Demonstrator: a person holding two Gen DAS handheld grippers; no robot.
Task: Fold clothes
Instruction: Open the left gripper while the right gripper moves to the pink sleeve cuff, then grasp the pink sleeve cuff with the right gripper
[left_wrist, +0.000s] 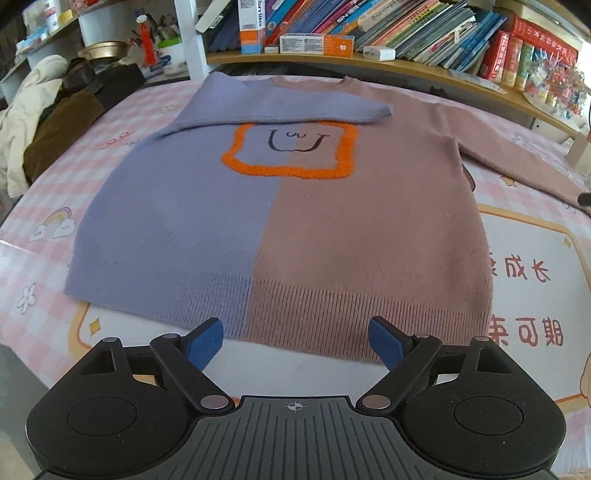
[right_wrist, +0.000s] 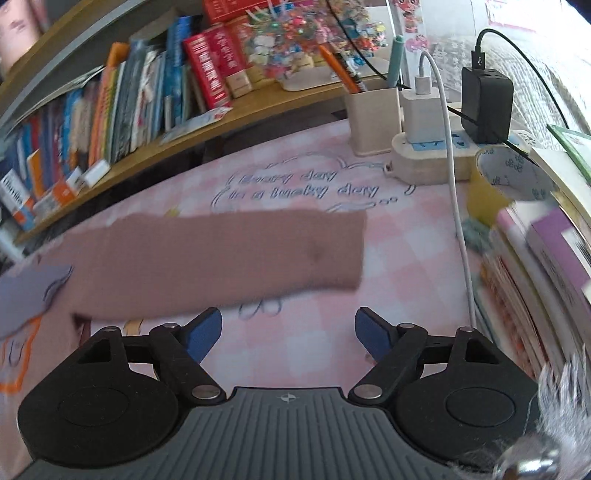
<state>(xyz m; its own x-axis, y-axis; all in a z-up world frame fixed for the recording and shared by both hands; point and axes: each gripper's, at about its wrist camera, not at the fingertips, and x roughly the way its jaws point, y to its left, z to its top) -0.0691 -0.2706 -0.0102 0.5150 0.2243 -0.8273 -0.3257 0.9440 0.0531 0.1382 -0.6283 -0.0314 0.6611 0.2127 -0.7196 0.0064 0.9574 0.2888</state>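
One sleeve (right_wrist: 221, 254) unfolded, long axis left–right, just beyond right gripper (right_wrist: 288, 334); left gripper (left_wrist: 295, 343) at sweater (left_wrist: 280, 221) hem; both fingers wide open, empty.

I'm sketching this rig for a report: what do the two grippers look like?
Both match: the left gripper and right gripper have black linkage arms with silver pivot pins, blue finger pads, round black side housings, and a ribbed grey base bearing a small crosshair mark.
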